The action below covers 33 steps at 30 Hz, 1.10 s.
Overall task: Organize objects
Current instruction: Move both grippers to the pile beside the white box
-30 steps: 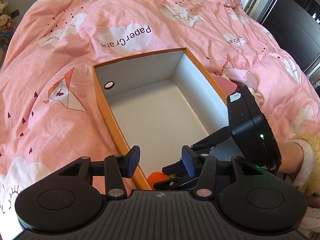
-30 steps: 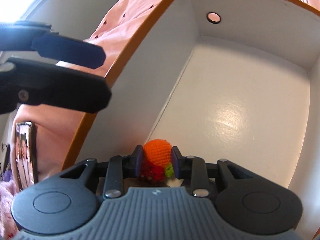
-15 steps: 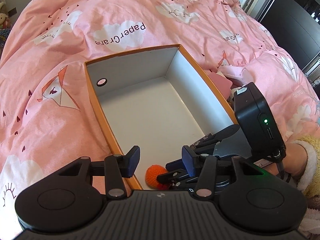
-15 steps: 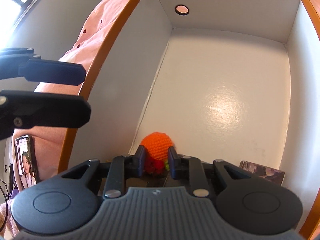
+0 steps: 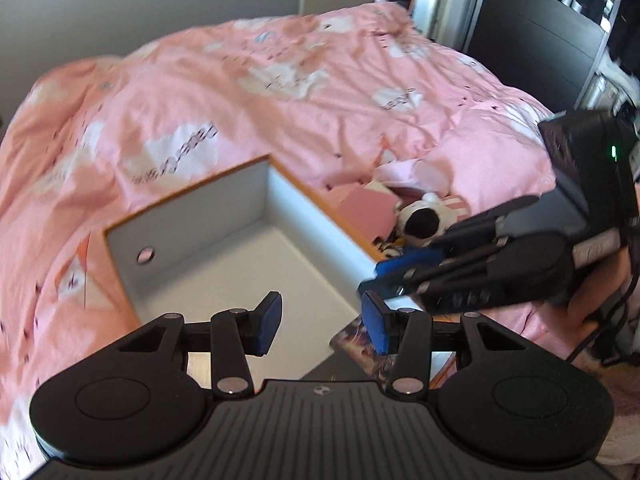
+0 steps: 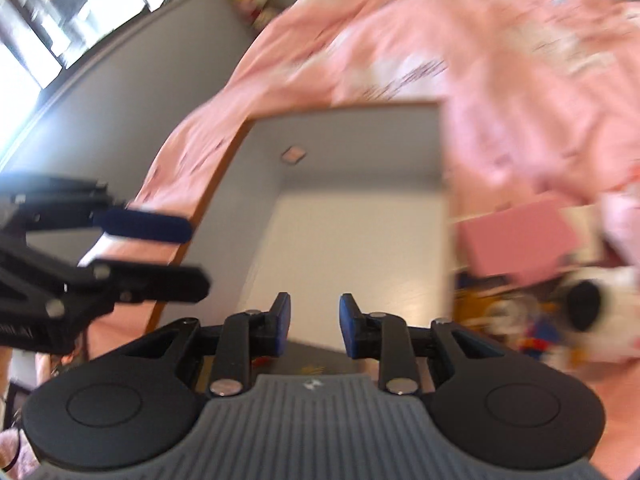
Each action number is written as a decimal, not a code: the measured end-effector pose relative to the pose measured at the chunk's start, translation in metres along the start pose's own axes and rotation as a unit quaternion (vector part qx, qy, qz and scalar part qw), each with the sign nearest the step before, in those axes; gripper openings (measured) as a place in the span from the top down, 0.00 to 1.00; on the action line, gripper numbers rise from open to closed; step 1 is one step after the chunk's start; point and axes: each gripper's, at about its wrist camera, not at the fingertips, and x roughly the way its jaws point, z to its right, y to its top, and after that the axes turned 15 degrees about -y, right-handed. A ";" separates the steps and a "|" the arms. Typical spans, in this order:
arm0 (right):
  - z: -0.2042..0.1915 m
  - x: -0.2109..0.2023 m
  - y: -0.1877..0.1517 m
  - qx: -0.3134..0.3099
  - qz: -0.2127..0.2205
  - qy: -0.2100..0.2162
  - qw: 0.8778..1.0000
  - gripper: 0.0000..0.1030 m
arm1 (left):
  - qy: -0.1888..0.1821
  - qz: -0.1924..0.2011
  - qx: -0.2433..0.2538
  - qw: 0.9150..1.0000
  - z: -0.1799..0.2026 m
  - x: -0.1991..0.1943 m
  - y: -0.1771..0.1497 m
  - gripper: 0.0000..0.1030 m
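Observation:
An orange-rimmed box (image 5: 180, 205) with a white inside (image 6: 352, 240) lies on the pink duvet (image 5: 280, 92). My left gripper (image 5: 322, 312) hovers over its near end. Its jaws are closing a little, and nothing is between them. It also shows at the left edge of the right wrist view, as the left gripper (image 6: 188, 252). My right gripper (image 6: 315, 312) is open and holds nothing above the box's near end. In the left wrist view the right gripper (image 5: 390, 274) reaches over the right wall. The orange crocheted ball is hidden below the grippers. Both views are blurred.
Right of the box lie a flat pink box (image 5: 364, 212), a black-and-white plush toy (image 5: 424, 220) and small colourful items (image 6: 532, 332). A picture card (image 5: 356, 340) lies in the box's near right corner. Dark cabinets (image 5: 540, 36) stand beyond the bed.
The right gripper let go of the orange crocheted ball and rose out of the box. Both grippers lifted and drew back, and the ball has dropped out of sight.

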 end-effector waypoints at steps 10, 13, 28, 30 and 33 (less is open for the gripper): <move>0.109 -0.029 -0.020 0.114 0.025 -0.103 0.988 0.71 | -0.013 -0.036 0.088 0.995 0.048 0.079 0.035 0.46; 0.124 -0.023 -0.024 0.125 0.027 -0.123 0.984 0.71 | -0.013 -0.050 0.096 0.994 0.052 0.110 0.044 0.47; 0.143 0.013 -0.021 -0.085 0.024 -0.171 0.981 0.39 | -0.040 -0.118 0.005 0.992 0.057 0.188 0.049 0.48; 0.143 0.022 -0.020 -0.132 0.016 -0.166 0.977 0.39 | -0.035 -0.115 -0.012 0.993 0.057 0.187 0.049 0.48; 0.143 0.032 -0.021 -0.202 0.026 -0.146 0.968 0.37 | -0.025 -0.112 -0.044 0.992 0.057 0.187 0.048 0.48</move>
